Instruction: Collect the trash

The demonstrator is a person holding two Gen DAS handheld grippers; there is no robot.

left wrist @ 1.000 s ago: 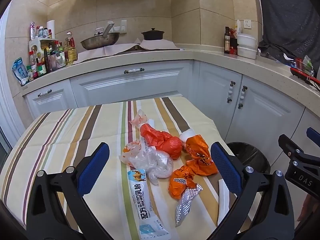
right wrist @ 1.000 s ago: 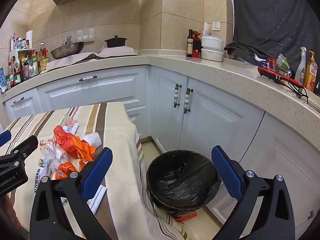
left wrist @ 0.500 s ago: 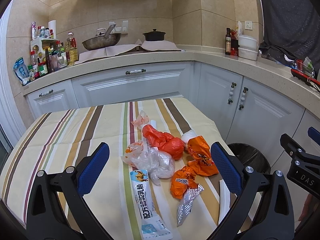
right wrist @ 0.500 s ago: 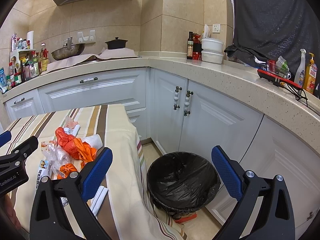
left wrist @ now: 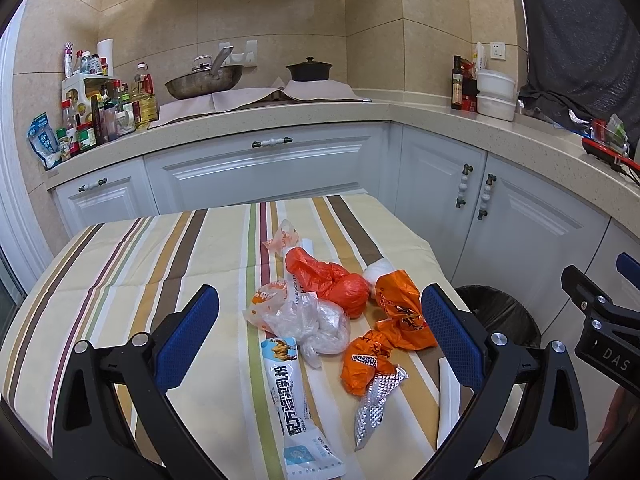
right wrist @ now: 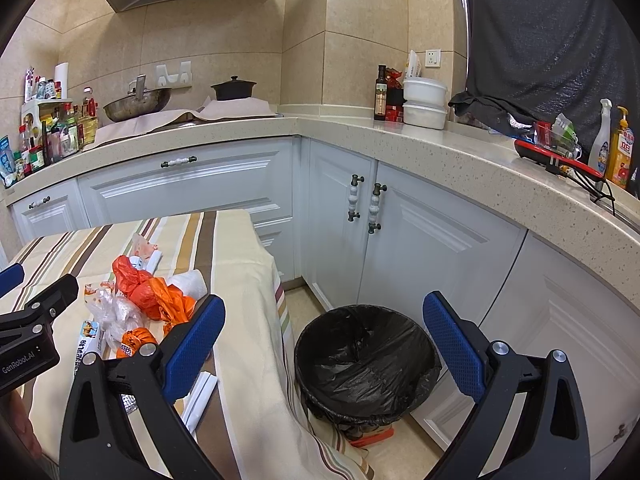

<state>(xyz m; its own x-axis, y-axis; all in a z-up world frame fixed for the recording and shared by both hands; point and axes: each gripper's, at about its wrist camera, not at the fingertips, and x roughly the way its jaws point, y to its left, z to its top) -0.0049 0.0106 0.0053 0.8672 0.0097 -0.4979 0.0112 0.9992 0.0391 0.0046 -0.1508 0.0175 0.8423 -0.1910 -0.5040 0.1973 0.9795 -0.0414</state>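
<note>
A heap of trash lies on the striped tablecloth (left wrist: 120,264): a red plastic bag (left wrist: 328,280), a clear crumpled bag (left wrist: 316,320), orange wrappers (left wrist: 400,312), a long white and blue packet (left wrist: 292,392) and a silver foil wrapper (left wrist: 376,400). My left gripper (left wrist: 320,336) hangs open just above and in front of the heap, holding nothing. My right gripper (right wrist: 324,344) is open too, off the table's right side, above the bin with the black liner (right wrist: 364,352). The same heap (right wrist: 148,296) shows at the left of the right wrist view.
White cabinets (right wrist: 420,236) and a beige counter wrap around the back and right. The counter carries a wok (left wrist: 204,80), a black pot (left wrist: 310,70), bottles (left wrist: 100,112) and white containers (right wrist: 424,104). The bin stands on the floor between table and cabinets.
Both views have shifted slightly; the left gripper has edged back a little from the heap. Both grippers remain open and the trash has not moved.
</note>
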